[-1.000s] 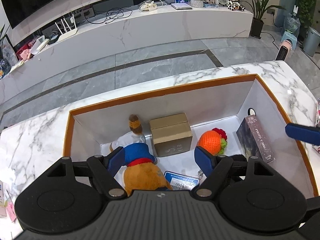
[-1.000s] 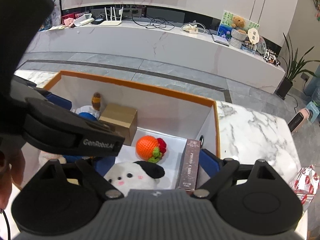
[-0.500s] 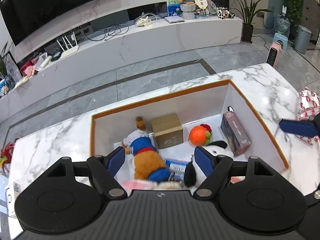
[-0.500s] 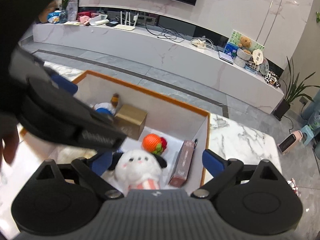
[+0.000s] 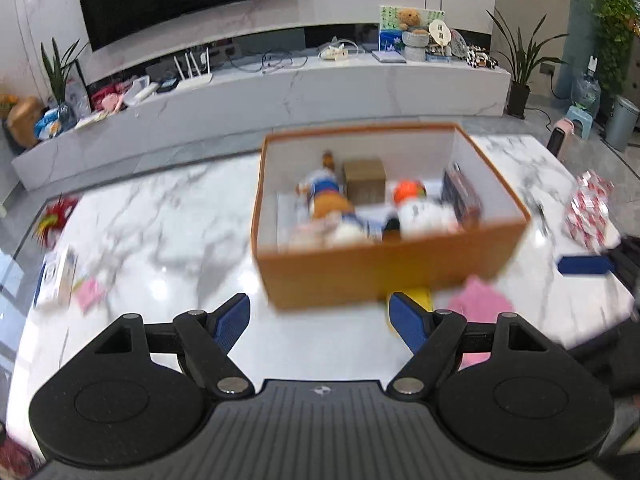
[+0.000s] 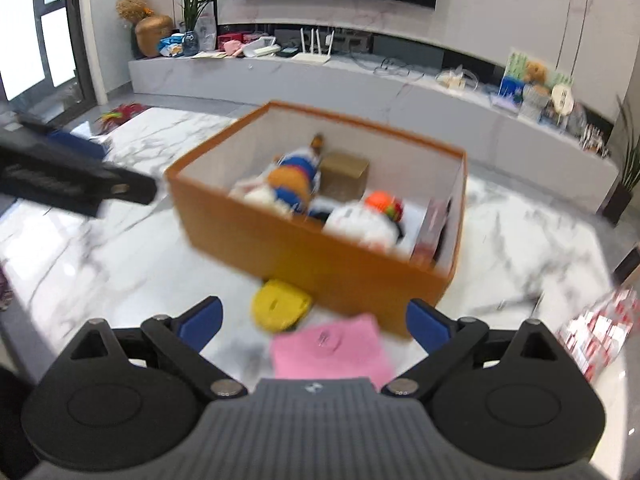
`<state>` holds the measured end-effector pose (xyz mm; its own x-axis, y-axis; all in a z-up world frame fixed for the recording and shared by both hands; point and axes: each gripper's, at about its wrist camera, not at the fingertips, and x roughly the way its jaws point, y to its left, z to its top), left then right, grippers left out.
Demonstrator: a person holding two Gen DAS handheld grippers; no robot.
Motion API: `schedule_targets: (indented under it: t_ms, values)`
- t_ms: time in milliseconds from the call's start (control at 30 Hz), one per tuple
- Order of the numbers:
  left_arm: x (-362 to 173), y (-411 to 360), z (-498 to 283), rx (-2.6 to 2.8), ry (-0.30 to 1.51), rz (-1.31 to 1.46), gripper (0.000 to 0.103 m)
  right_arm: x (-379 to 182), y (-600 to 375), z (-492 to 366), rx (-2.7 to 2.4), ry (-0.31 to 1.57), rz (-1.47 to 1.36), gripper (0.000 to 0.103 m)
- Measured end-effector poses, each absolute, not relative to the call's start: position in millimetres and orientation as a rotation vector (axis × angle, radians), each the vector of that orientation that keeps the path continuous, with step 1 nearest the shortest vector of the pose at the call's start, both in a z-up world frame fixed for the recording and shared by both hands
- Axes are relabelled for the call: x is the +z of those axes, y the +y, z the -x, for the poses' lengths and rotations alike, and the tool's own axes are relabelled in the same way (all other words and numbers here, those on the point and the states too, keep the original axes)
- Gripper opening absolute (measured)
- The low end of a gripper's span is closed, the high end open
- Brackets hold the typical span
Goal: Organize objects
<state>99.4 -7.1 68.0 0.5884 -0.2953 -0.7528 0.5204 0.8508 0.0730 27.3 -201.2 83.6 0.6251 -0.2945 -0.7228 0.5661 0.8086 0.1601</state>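
Between drops. Both my tools are clear of the box and empty: left tool wide, nothing between its pads; right tool wide too, its jaws having just been opening, with nothing gripped.

Box sits ahead of both tools on the table. Already inside, as far as blur allows: a bear in blue, a small carton, an orange ball, a white plush, a dark flat pack leaning at the right wall.

Still loose, judged next picks:
- pink pad, directly under my right tool, between its fingers in view but not touched.
- yellow piece, just ahead-left of the right tool, touching or tucked against the box's near wall; cannot tell which.
- red-white packet, off to the right of the box.
- small pink thing and a white card box, far left of my left tool.

Next move, my guess: right tool drops onto the pink pad. It lies flat, so I would need to catch an edge; pads may slide on it.

In the way: the box's near wall crowds the yellow piece. My left tool shows at the left of the right view, so the two should keep apart. Frames are smeared; fine detail is unsure.
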Motion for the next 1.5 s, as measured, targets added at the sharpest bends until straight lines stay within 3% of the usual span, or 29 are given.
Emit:
schedule_targets:
  t_ms: [400,833,933,1067,1200,1367,1433,1467,1500]
  values:
    - [-15,14,6,-0.576,0.898,-0.378,0.091,76,-188,4,-0.480,0.669,-0.529,0.098]
    - [-53,-5,19,-0.668,0.845,-0.449,0.093,71,-190,7,-0.457,0.676,-0.540,0.098]
    - [-62,-9,17,-0.660,0.837,-0.463,0.100,72,-189,6,-0.442,0.673,-0.541,0.098]
    - [-70,-10,13,-0.636,0.785,-0.471,0.101,70,-187,2,-0.422,0.676,-0.549,0.098]
    - [-90,-7,0,-0.641,0.867,-0.454,0.103,64,-182,-8,-0.394,0.704,-0.531,0.098]
    - [-92,4,-7,-0.666,0.835,-0.386,0.102,56,-176,-22,-0.355,0.730,-0.513,0.098]
    - [-85,10,-13,-0.659,0.824,-0.319,0.065,53,-172,-28,-0.337,0.749,-0.493,0.098]
    - [-83,13,-17,-0.625,0.816,-0.298,0.033,51,-169,-31,-0.329,0.758,-0.480,0.098]
    - [-82,14,-21,-0.597,0.805,-0.309,0.030,50,-167,-33,-0.323,0.765,-0.469,0.098]
